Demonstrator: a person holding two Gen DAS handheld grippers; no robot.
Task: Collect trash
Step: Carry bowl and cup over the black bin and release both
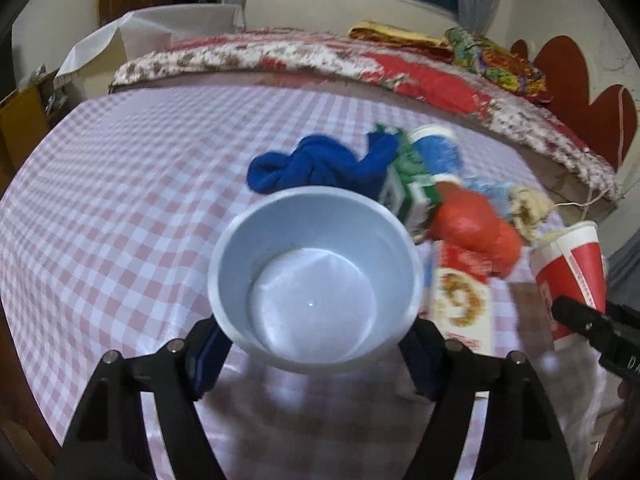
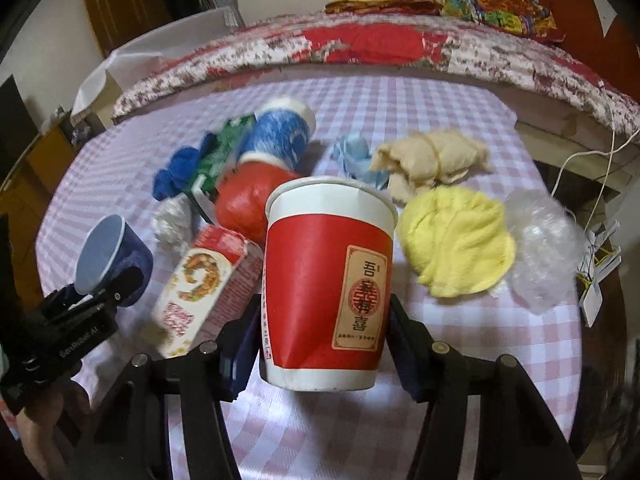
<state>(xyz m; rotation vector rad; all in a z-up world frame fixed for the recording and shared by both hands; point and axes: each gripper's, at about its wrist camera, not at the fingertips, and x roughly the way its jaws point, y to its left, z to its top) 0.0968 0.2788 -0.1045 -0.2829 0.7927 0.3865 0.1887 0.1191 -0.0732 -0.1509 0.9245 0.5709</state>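
A pink-and-white checked cloth covers the bench [image 2: 460, 360], and behind it runs a bed [image 2: 360, 48] under a red floral quilt. In the right wrist view, clutter crowds the cloth: a printed carton [image 2: 204, 288] lies at 9 o'clock of the red paper cup [image 2: 328, 284], touching its side; a red ball of cloth [image 2: 244, 200] sits at 11 o'clock, with a blue-and-white cup [image 2: 280, 136] on its side and a green carton [image 2: 220, 152] beyond. At 1 o'clock lie a cream rag [image 2: 432, 160] and a small pale-blue wad [image 2: 356, 156]; at 3 o'clock a yellow cloth [image 2: 456, 236], then crumpled clear plastic [image 2: 544, 248].

The right gripper [image 2: 324, 340] points forward, its jaws closed against the red paper cup's sides, holding it upright above the cloth.

The left gripper [image 1: 316, 356] clamps a pale-blue cup [image 1: 316, 280], mouth tilted toward its camera. A blue cloth [image 1: 320, 164] lies at 12 o'clock of that cup.
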